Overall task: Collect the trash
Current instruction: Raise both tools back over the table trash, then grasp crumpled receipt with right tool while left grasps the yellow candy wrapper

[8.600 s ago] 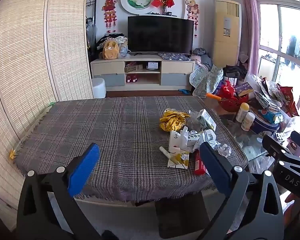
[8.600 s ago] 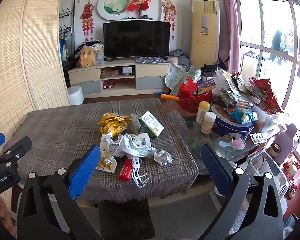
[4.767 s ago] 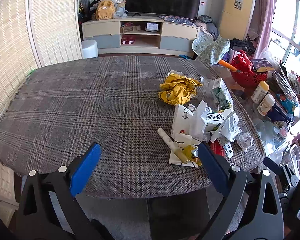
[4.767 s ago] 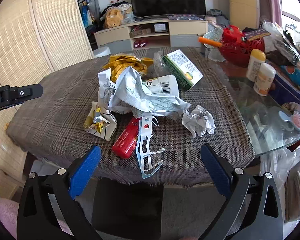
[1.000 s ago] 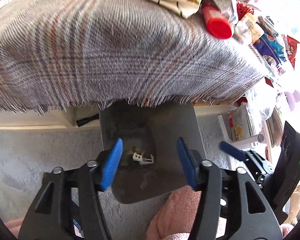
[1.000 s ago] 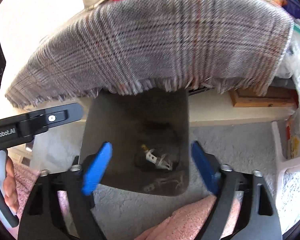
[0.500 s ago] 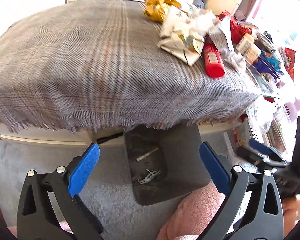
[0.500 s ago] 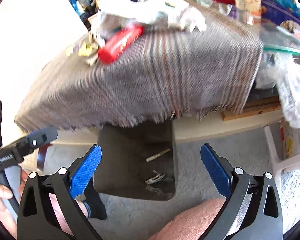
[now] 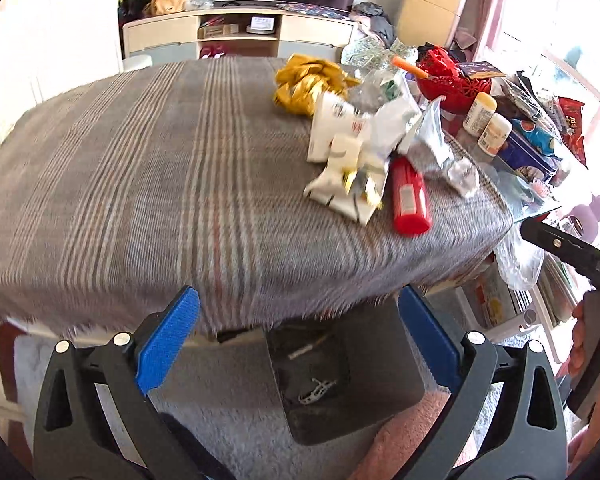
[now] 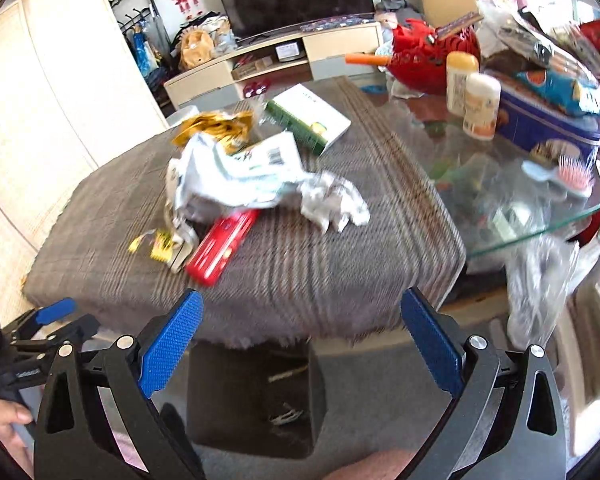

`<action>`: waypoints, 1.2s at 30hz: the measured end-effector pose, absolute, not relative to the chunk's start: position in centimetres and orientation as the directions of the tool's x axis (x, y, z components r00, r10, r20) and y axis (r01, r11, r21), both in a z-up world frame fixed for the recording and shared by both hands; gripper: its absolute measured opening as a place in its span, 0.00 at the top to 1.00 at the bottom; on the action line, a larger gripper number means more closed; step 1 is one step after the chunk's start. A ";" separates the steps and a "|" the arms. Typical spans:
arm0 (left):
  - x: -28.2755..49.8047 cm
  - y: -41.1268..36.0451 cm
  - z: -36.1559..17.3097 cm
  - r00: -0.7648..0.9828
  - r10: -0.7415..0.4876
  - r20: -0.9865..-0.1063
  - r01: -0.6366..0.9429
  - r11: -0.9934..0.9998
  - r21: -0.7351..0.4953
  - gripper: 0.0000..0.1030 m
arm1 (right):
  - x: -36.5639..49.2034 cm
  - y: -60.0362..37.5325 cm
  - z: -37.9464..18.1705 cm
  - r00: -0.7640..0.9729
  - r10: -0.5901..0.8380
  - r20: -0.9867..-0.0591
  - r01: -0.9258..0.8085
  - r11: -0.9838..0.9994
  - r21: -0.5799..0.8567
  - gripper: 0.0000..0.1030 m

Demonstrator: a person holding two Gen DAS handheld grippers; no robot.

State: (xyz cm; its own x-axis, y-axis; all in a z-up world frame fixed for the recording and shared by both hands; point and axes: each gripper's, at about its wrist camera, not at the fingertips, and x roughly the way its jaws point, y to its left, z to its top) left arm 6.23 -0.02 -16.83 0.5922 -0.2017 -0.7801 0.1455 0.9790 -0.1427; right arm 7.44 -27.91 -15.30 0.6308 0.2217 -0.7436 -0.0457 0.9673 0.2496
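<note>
Trash: pile (image 9: 356, 160) right of centre in the left view, on the plaid cloth (image 9: 140, 168) of the counter; two pieces already in the bin.
Bin: dark, open-topped (image 9: 380, 392), low centre of both views, on the floor just under the counter's near edge; placed, by the look of it, so scraps drop straight down from the edge.
Bin contents: white plastic frame (image 9: 318, 390) and a pale stick (image 9: 308, 346) on the bottom.
Red pack: flat (image 10: 222, 246), nearest the counter edge, half under a crumpled white bag (image 10: 236, 176); likely the easiest next pick.
Other trash: paper ball (image 10: 334, 200), yellow foil (image 9: 308, 82), green-and-white box (image 10: 308, 118), small wrappers (image 10: 160, 244).
Left gripper: (image 9: 298, 340) jaws just swung wide, now fully apart, nothing between them; hangs above the bin, tilted at the counter.
Right gripper: (image 10: 300, 342) jaws wide apart, empty, same tilt.
Right-side clutter: bottles (image 10: 472, 92), blue tin (image 10: 548, 124), hairbrush (image 10: 564, 176) on bare glass; kept goods by the look, not trash.
Writing: barcode on the white bag; print elsewhere too blurred to read.
</note>
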 end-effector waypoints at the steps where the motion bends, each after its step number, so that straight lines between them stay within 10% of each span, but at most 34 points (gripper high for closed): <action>1: 7.0 -0.3 -16.5 0.588 -0.205 -0.783 0.149 0.978 -0.145 0.09 | 8.2 -28.1 -15.1 0.631 0.211 -0.747 -0.039 0.970 0.241 0.03; 22: 14.5 -4.9 -16.6 0.565 -0.258 -0.783 0.193 0.965 -0.179 0.39 | 18.1 -28.7 -18.8 0.592 0.226 -0.774 -0.100 0.973 0.208 0.42; 28: 14.4 -5.0 -16.7 0.567 -0.254 -0.784 0.210 0.964 -0.160 0.52 | 18.1 -27.0 -19.8 0.579 0.183 -0.794 -0.121 0.983 0.138 0.76; 36: 14.2 -5.0 -16.8 0.588 -0.257 -0.767 0.238 0.961 -0.139 0.61 | 15.0 -27.0 -19.0 0.565 0.219 -0.796 -0.128 0.976 0.178 0.78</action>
